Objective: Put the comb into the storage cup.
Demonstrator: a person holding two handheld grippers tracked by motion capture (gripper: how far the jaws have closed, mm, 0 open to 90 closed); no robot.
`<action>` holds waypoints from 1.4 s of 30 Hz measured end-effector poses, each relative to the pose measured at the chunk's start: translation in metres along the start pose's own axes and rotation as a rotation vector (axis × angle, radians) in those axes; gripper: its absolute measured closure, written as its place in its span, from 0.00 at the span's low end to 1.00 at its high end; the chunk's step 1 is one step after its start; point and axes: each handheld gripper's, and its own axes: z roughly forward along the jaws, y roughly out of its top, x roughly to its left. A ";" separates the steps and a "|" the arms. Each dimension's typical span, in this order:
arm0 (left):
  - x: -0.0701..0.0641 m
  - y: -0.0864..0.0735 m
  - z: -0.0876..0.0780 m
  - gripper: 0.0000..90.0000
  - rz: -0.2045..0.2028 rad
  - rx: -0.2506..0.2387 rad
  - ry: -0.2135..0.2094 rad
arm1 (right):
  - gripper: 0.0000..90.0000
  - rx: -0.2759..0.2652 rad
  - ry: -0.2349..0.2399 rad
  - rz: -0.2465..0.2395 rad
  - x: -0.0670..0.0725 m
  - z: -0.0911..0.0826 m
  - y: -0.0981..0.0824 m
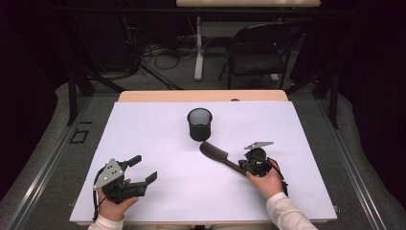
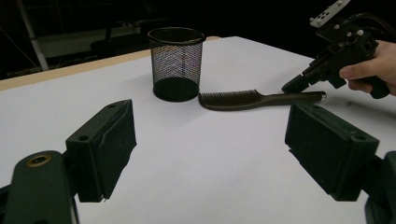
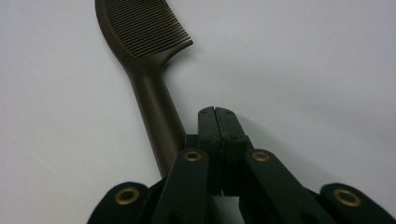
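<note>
A dark brown comb lies flat on the white table sheet, its toothed head toward a black mesh cup that stands upright just beyond it. My right gripper hovers at the handle end of the comb. In the right gripper view its jaws are pressed together with nothing between them, and the comb handle runs just left of them. My left gripper rests near the front left, open and empty. From its own view it faces the cup, the comb and the right gripper.
A strip of bare wooden tabletop shows along the far edge of the sheet. A black folding chair and a desk leg with cables stand on the floor beyond the table.
</note>
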 end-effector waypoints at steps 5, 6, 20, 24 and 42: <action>0.000 0.000 0.000 0.18 0.000 0.002 0.001 | 1.00 -0.001 0.007 -0.001 0.001 0.000 -0.001; 0.000 0.000 0.000 0.18 0.000 0.001 0.001 | 1.00 0.005 0.006 -0.001 0.002 -0.001 -0.001; 0.000 0.000 0.000 0.18 0.002 0.003 0.003 | 0.96 -0.020 0.002 -0.004 0.003 -0.004 -0.003; 0.000 0.000 0.000 0.18 0.002 0.003 0.002 | 0.90 -0.039 -0.006 0.008 0.002 -0.007 -0.002; 0.000 0.000 0.000 0.18 0.000 0.001 -0.002 | 0.59 -0.172 0.005 0.006 0.007 -0.026 0.001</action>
